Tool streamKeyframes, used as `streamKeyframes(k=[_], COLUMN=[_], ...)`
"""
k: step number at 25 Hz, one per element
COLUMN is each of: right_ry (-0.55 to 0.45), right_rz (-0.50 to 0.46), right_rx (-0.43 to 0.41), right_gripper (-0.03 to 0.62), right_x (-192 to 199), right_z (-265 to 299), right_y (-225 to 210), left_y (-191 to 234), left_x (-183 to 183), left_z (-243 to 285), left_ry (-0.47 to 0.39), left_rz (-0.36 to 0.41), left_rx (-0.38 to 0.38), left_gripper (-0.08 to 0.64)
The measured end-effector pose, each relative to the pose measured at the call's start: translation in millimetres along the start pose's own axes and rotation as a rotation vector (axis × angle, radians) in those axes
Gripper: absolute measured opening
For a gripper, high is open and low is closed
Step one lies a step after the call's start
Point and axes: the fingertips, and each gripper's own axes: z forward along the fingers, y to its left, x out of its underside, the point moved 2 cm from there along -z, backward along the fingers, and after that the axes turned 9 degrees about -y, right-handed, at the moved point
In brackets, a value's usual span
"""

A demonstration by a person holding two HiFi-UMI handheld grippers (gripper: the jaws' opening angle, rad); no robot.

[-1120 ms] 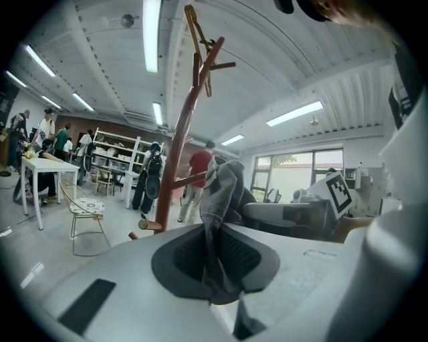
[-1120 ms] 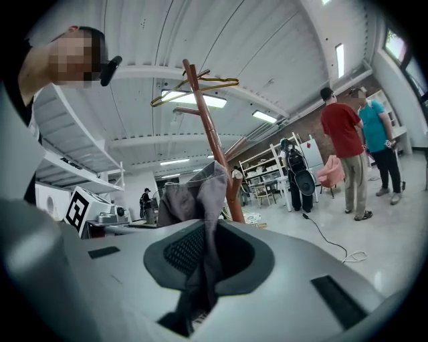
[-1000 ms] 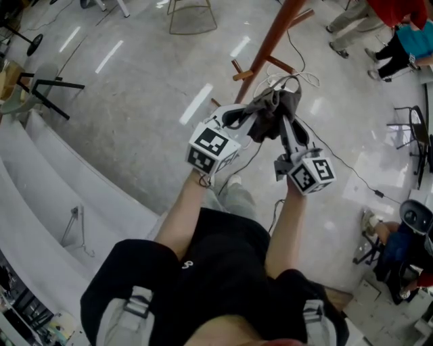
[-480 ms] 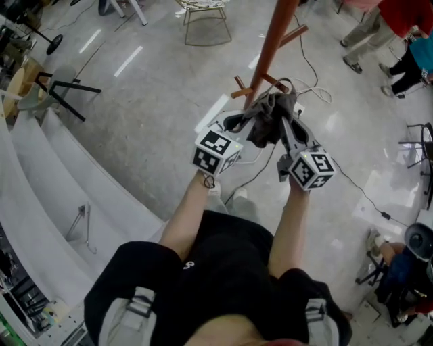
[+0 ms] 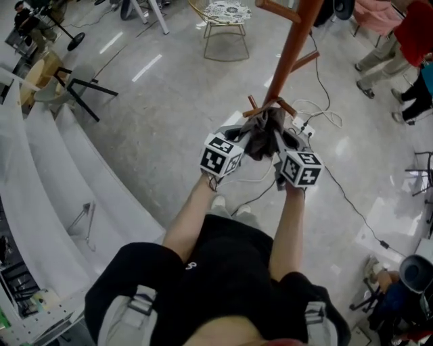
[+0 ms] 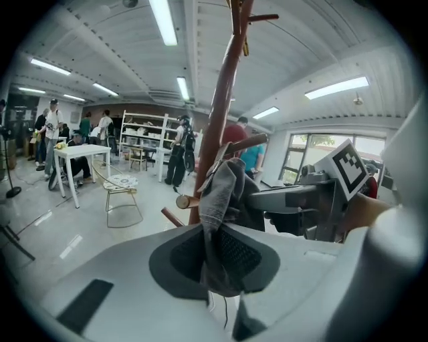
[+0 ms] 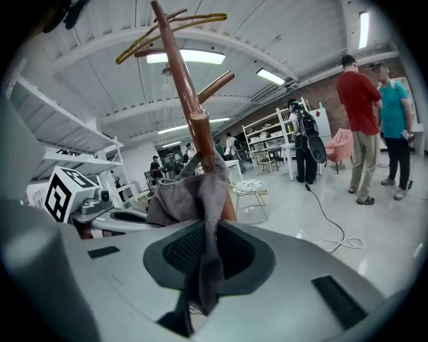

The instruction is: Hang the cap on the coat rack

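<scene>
A grey-brown cap (image 5: 263,130) is stretched between both grippers, right up against the lower pegs (image 5: 254,108) of the red-brown coat rack (image 5: 292,47). My left gripper (image 5: 249,137) is shut on one edge of the cap (image 6: 224,194), with cloth pinched between its jaws. On the other edge my right gripper (image 5: 277,140) is shut, and the cap (image 7: 184,197) hangs through its jaws. In the right gripper view the cap's top touches a peg (image 7: 199,133) on the rack pole (image 7: 182,73). The pole (image 6: 217,127) rises just behind the cap in the left gripper view.
A wire chair (image 5: 223,17) stands beyond the rack. White cables (image 5: 318,111) trail over the floor by its base. People (image 5: 406,40) stand at the far right. White curved shelving (image 5: 40,176) runs along the left, with a black stand (image 5: 74,91) near it. A wire hanger (image 7: 167,30) tops the rack.
Both grippers have carried the cap forward to the rack. It was short of the lower pegs a second ago and now sits against them.
</scene>
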Motion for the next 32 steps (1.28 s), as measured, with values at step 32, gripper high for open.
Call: streamKeyframes(k=[32], right_ry=[-0.519], right_rz=[-0.232], right_rx=[0.154], right_gripper=[-0.006], right_x=[-167], right_z=[-85], right_y=[8], left_y=[-21], left_x=[-179], left_z=[-52], left_ry=[-0.566], left_rz=[0.046], left_rx=[-0.118], left_gripper=[0.0])
